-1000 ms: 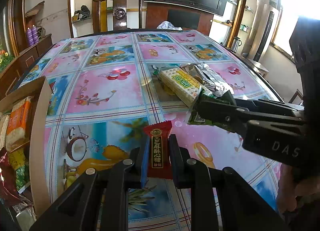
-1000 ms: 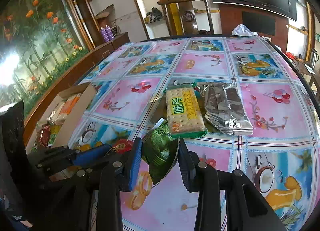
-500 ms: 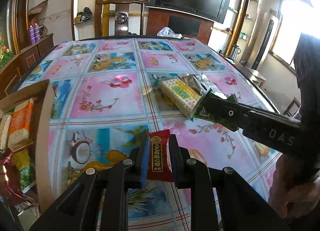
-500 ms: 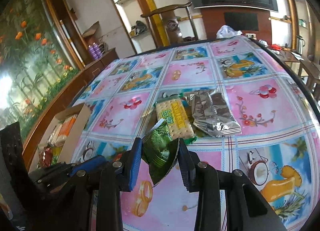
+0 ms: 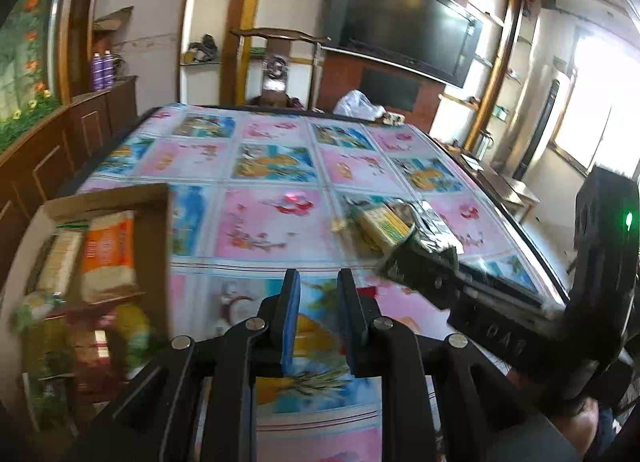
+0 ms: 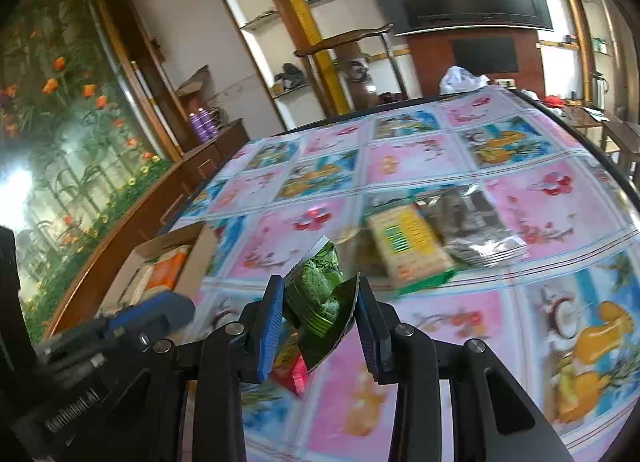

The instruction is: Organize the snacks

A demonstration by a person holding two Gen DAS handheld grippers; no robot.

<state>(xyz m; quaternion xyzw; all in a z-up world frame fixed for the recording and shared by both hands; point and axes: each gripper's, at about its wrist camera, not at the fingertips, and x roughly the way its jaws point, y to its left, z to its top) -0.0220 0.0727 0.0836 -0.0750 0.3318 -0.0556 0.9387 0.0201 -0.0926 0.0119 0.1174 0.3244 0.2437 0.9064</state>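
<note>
In the left wrist view, your left hand-held gripper [image 5: 318, 276] has lost its load. A second ago a red packet stood pinched between its pads; now the jaws sit just as close together with only the desk [image 5: 272, 222] showing through the narrow gap. A small red patch just right of the right-hand pad may be that packet, but blur leaves it unsure. The cardboard box [image 5: 160, 222] looms larger at the left than before, its flap near the fingers and other snacks inside. Your right hand-held gripper [image 5: 416, 258] crosses in from the right, above the cracker pack [image 5: 380, 222] and the silver bag [image 5: 432, 222].

In the right wrist view, the right hand-held gripper [image 6: 319, 281] is clamped on the green packet [image 6: 316, 302], as it was earlier, clear of the desk [image 6: 420, 158]. Under it a red packet [image 6: 298, 372] shows, apparently lying on the cloth, apart from the left hand-held gripper [image 6: 160, 310], which reaches toward the box [image 6: 200, 246].

So the red packet has probably slipped out short of the box, and you will need to pick it up again. The green packet is ready to go in.
</note>
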